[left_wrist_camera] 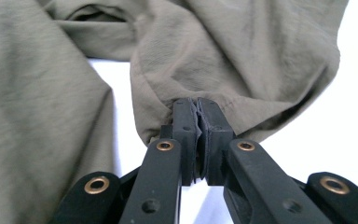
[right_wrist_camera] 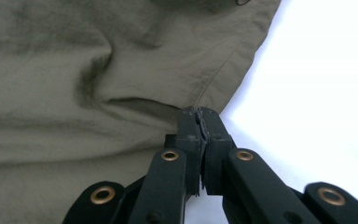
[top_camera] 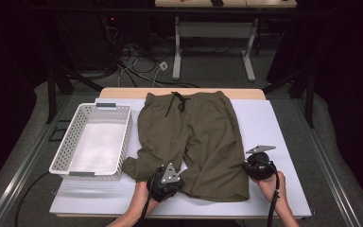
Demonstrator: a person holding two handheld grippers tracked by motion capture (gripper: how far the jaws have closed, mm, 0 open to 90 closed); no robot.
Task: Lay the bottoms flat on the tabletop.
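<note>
A pair of olive shorts point(top_camera: 194, 137) lies flat on the white sheet point(top_camera: 276, 127), waistband and black drawstring point(top_camera: 177, 101) at the far end. My left gripper point(top_camera: 170, 178) is at the near hem between the two legs. In the left gripper view it point(left_wrist_camera: 198, 103) is shut on a bunched hem of the shorts point(left_wrist_camera: 242, 56). My right gripper point(top_camera: 256, 165) sits at the near right corner of the right leg. Seen in the right gripper view, it point(right_wrist_camera: 199, 113) pinches the shorts' edge point(right_wrist_camera: 74, 70) by the side seam.
A white perforated basket point(top_camera: 68, 135) stands empty on the left of the table, close to the shorts' left leg. The wooden table edge point(top_camera: 123, 92) shows at the back. Beyond it are floor cables and another table's legs point(top_camera: 177, 52). Bare white sheet lies right of the shorts.
</note>
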